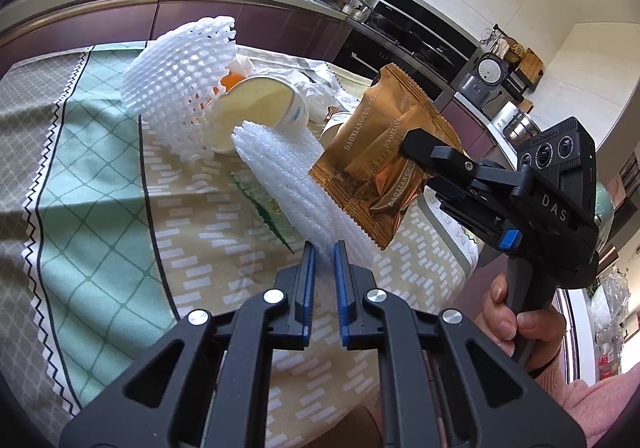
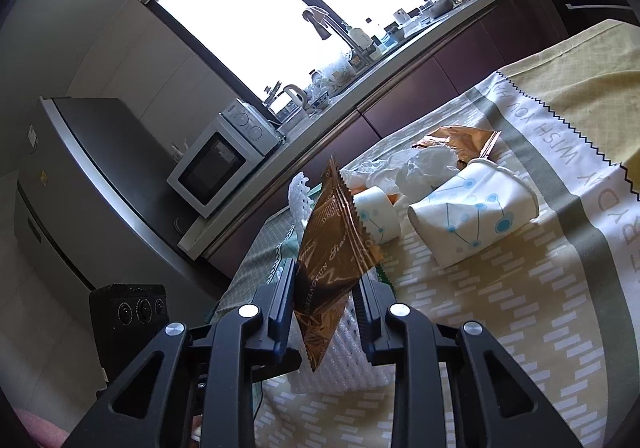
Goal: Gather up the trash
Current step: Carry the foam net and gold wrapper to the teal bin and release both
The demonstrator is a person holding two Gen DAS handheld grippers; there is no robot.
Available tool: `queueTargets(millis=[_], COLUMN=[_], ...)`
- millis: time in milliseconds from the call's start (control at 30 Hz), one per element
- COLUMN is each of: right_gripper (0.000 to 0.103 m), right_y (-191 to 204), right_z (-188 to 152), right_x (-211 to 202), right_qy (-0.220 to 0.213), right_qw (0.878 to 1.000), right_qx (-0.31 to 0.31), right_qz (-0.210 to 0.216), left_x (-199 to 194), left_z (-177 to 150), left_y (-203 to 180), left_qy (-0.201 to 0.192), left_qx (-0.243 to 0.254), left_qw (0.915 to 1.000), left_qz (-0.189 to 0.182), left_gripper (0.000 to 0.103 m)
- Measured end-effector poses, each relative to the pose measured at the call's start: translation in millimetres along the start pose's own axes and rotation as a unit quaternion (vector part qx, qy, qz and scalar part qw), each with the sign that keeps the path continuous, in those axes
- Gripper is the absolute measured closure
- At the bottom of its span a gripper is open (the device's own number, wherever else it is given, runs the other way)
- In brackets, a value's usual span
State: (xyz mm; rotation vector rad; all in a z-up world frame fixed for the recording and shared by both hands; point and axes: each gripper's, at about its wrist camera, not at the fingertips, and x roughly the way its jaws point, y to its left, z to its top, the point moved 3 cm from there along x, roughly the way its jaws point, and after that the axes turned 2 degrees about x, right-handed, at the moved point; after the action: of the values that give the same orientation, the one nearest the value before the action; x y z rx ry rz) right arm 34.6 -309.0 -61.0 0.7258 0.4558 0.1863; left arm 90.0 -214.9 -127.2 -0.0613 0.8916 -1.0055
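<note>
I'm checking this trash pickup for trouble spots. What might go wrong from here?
The right gripper pinches the gold wrapper only near one edge, so it may slip out. The left gripper holds the white foam net, which sags toward the tipped paper cup and might knock it.

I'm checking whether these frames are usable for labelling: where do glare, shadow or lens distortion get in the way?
Left wrist view: sunlight glares on the gold wrapper, a shadow band crosses the tablecloth, and the counter edge bows from the fisheye. Right wrist view: the window is blown out white, leaving the fridge dim, while the cup stays readable; dark vignette fills the corners.
</note>
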Motion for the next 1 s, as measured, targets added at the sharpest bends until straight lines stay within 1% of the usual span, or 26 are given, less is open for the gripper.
queueTargets(millis=[133, 233, 300, 333, 467, 533, 600, 667, 767, 867, 933, 1000], right_gripper=[0.077, 0.077, 0.077, 0.077, 0.077, 0.077, 0.077, 0.077, 0.077, 0.077, 0.078, 0.078], right_y=[17.6, 35.7, 51.3, 60.6, 100.0, 122.4, 146.0, 163.2, 189.7, 213.9, 228.8, 242.7], right_z=[2.9, 3.7, 2.8, 1.5, -7.4, -14.0, -21.9, -28.6, -40.5, -55.1, -66.8, -77.8], right_x=[-3.2, 0.1, 6.0, 10.8, 38.2, 56.4, 76.7, 99.6, 136.4, 172.4, 195.9, 219.1], right_qy=[0.003, 0.008, 0.015, 0.021, 0.05, 0.068, 0.088, 0.108, 0.139, 0.168, 0.185, 0.205], right_qw=[1.0, 0.999, 0.998, 0.997, 0.992, 0.988, 0.983, 0.977, 0.968, 0.959, 0.953, 0.948], right_qx=[-0.017, -0.033, -0.047, -0.055, -0.08, -0.097, -0.111, -0.121, -0.137, -0.153, -0.164, -0.171], right_qz=[0.019, 0.035, 0.047, 0.055, 0.089, 0.102, 0.12, 0.136, 0.158, 0.171, 0.175, 0.174], left_x=[-37.6, -75.1, -99.8, -119.5, -180.2, -210.9, -242.4, -273.2, -307.6, -330.4, -338.5, -337.7], left_z=[0.9, -0.7, -1.1, -4.8, -18.2, -24.7, -30.1, -34.2, -41.8, -51.1, -56.3, -62.1], left_y=[-4.6, 1.2, 12.0, 22.4, 59.0, 81.5, 103.2, 126.8, 159.5, 198.9, 222.8, 247.6], left_qy=[-0.025, -0.049, -0.064, -0.072, -0.102, -0.118, -0.133, -0.146, -0.157, -0.155, -0.149, -0.14], left_qx=[0.013, 0.02, 0.016, 0.014, -0.009, -0.023, -0.043, -0.06, -0.082, -0.107, -0.121, -0.135], left_qw=[0.9996, 0.9983, 0.9969, 0.996, 0.9894, 0.9835, 0.9758, 0.9665, 0.9529, 0.9423, 0.9361, 0.9319], left_qz=[0.006, 0.024, 0.041, 0.051, 0.103, 0.135, 0.168, 0.202, 0.246, 0.277, 0.295, 0.306], left_gripper=[0.093, 0.093, 0.093, 0.093, 0.093, 0.093, 0.093, 0.093, 0.093, 0.093, 0.093, 0.093])
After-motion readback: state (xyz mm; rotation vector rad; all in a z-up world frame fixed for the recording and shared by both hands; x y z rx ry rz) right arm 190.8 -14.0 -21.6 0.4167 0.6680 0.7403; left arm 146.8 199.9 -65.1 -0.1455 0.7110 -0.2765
